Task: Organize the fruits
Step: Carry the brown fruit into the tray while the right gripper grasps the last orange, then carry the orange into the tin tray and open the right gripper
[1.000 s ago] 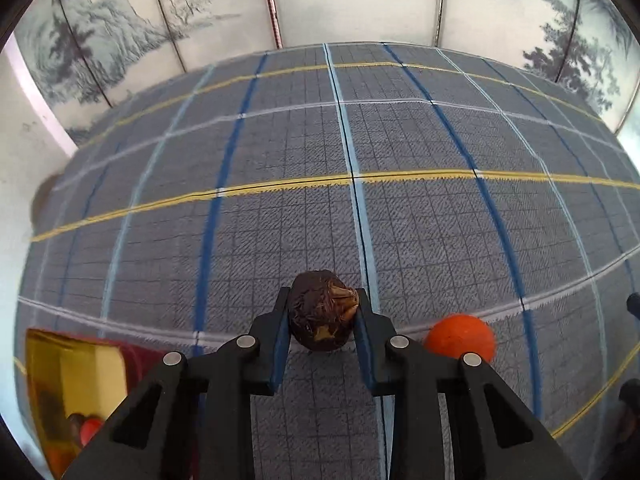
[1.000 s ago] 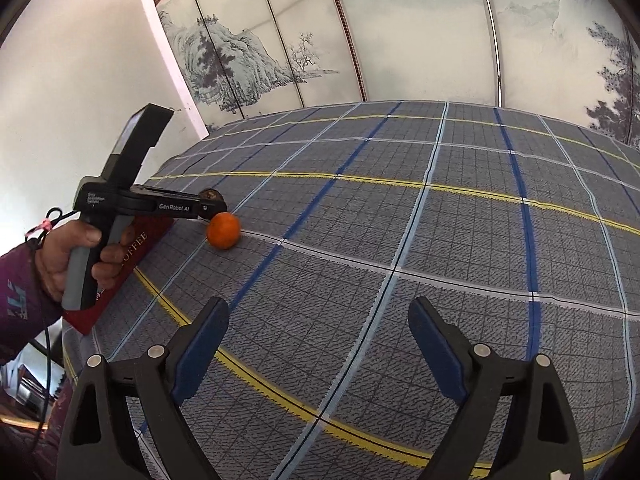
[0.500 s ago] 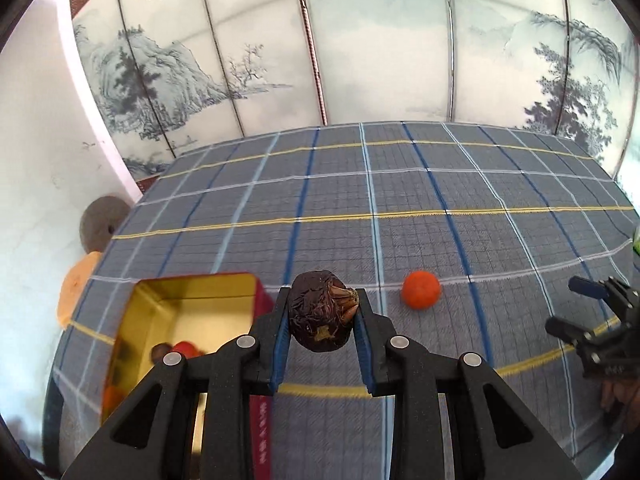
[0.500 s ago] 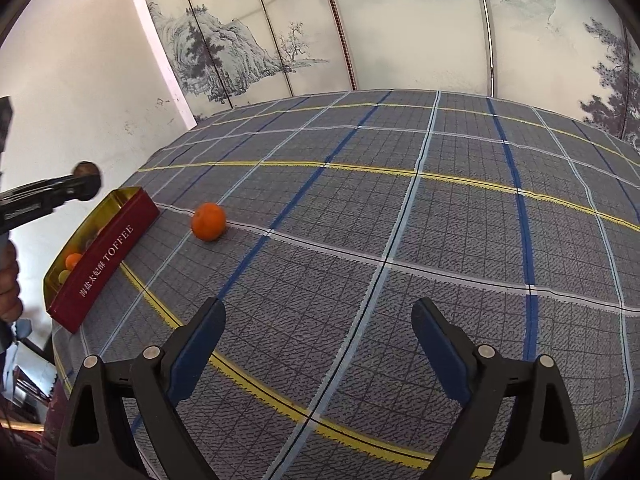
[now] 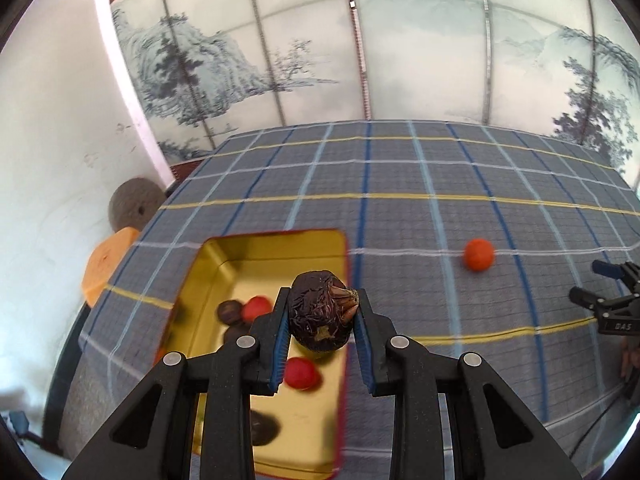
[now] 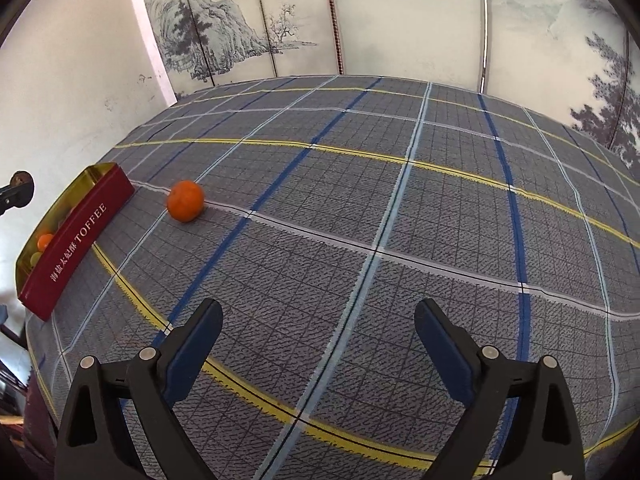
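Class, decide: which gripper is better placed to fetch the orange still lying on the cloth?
Right gripper: its jaws are open and empty, facing the orange. The left gripper is shut on a dark wrinkled fruit.

On table, cloth spread across whole top. Tin near cloth's left edge, several small fruits inside. Wrinkled fruit clamped between fingers of left gripper, above tin's right rim. Round fruit on cloth, right of tin, apart from it. Right gripper over cloth's near part, nothing between its spread fingers. Painted screen behind table; wall to left.
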Available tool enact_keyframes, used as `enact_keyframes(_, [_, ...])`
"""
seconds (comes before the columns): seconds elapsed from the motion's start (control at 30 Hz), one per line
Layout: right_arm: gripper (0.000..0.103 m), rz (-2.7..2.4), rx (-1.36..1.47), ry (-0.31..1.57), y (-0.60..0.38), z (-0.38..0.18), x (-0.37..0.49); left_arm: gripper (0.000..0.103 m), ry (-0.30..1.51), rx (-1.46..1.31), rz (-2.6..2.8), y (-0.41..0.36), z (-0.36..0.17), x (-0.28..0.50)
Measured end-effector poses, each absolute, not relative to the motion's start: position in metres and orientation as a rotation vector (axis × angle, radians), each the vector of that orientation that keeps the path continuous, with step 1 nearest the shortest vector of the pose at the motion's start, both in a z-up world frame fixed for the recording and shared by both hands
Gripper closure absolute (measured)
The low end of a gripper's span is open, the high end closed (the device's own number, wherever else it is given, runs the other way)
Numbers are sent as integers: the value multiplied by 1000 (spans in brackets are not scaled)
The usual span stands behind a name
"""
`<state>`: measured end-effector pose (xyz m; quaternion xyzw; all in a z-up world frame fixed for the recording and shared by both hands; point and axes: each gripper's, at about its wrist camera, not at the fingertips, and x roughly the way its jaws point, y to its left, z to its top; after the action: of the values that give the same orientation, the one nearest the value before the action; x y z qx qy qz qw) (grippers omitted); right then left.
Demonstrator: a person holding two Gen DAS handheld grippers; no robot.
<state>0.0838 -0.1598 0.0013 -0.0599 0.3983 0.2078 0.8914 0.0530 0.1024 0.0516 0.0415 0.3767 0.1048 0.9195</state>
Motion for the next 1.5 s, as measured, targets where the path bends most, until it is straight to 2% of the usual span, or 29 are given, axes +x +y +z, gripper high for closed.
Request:
enact_keyframes(0.4, [7, 609, -214, 762, -84, 20, 78, 71, 844, 75, 352, 154, 20, 55])
enact_keyframes(0.5, [7, 625, -210, 769, -73, 19, 85, 65, 851, 77, 373, 161, 12, 58])
enact_keyframes(0.57, [7, 630, -211, 774, -68, 17, 88, 56, 851, 85, 387, 164, 9, 60])
enact_keyframes(0.63, [7, 637, -208, 781, -64, 16, 92, 42, 836, 91, 394, 166, 9, 60])
enact_keyframes(0.8, [7, 654, -216, 805, -52, 10, 102, 34, 815, 97, 393, 168, 12, 60])
enact_keyframes(0.97, [8, 668, -251, 817, -37, 7, 111, 34, 810, 34, 364, 172, 17, 49])
enact_keyframes(1.23, [29, 687, -327, 835, -12, 0, 132, 34, 813, -9, 335, 170, 22, 29])
enact_keyframes(1.3, [42, 693, -345, 859, -5, -5, 139, 34, 815, -25, 339, 172, 22, 25])
enact_keyframes(1.33, [58, 697, -353, 873, -3, -8, 142, 34, 817, -32, 341, 173, 22, 24])
enact_keyframes(1.37, [68, 680, -381, 860, -1, -9, 141, 34, 818, -37, 348, 175, 22, 22])
enact_keyframes(1.5, [71, 681, -363, 864, -1, 0, 135, 34, 817, -46, 378, 181, 23, 15])
